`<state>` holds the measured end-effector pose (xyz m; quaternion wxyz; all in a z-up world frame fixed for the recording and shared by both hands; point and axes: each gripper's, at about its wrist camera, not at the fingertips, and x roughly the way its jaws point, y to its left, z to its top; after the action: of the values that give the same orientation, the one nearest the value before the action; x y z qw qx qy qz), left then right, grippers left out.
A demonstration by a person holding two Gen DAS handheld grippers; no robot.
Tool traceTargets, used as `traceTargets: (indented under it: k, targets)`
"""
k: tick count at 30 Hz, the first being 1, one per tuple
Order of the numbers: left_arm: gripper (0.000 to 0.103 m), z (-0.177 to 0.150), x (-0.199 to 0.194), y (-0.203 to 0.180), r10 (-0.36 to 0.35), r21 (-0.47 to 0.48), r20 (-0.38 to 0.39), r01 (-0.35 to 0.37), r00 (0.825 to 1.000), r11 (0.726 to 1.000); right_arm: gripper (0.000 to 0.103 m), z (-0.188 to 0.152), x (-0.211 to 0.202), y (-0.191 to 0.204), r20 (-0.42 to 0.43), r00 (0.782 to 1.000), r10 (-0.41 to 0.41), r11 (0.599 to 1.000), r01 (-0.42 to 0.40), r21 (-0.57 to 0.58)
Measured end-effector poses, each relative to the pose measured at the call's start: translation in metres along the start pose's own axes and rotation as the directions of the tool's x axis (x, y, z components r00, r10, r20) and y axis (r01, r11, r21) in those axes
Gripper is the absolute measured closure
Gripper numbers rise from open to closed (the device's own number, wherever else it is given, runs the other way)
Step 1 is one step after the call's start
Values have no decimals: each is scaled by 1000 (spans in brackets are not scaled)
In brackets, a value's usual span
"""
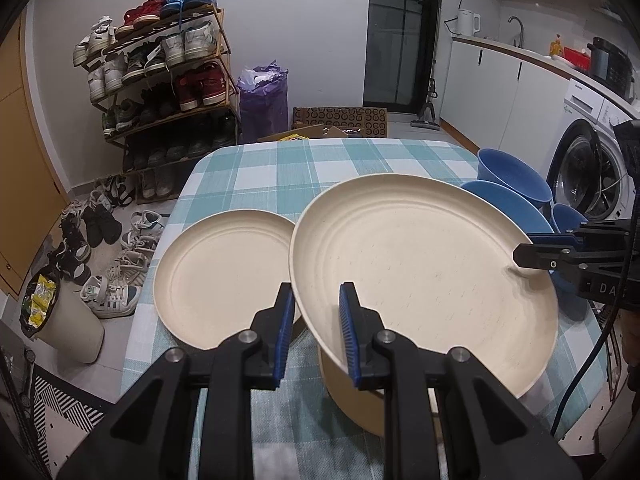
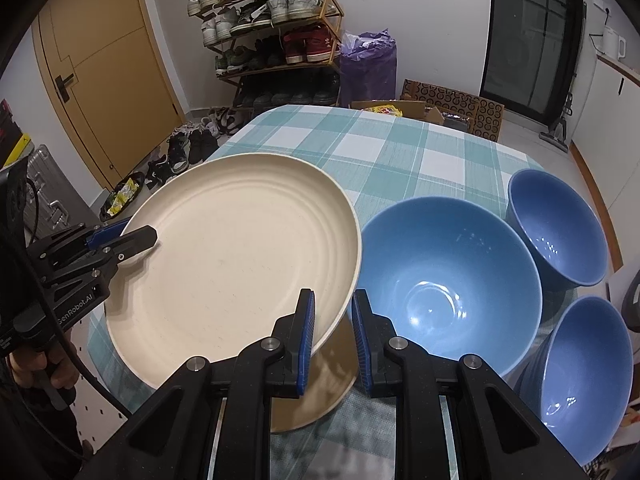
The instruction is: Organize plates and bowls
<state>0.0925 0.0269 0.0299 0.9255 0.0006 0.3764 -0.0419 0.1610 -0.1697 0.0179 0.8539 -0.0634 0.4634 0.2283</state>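
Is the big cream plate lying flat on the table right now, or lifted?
Lifted and tilted. Both tongs grip the big cream plate by opposite rims, and a cream dish on the checked tablecloth shows beneath its raised edge.

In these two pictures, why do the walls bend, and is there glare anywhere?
Both views are fisheye: in the left wrist view the shoe rack leans and dark corners ring the frame; in the right wrist view the door bows, and lamp glints sit in the large blue bowl. Both look sharp.

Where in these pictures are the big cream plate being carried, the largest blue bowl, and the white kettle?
Big cream ridged plate [image 1: 420, 272]: left wrist view, centre of its upper face.
Largest blue bowl [image 2: 440, 280]: right wrist view, inner wall near the bottom.
White kettle [image 1: 466, 22]: left wrist view, its body, on the counter.
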Motion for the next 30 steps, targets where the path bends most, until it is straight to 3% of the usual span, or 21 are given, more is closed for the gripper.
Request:
traceTargets:
  k: [30]
  targets:
    - [82,-35,16,4,-17,-26,-31,17,999,1000,84,-42,24,10,-38,999,-6,1000,7,7]
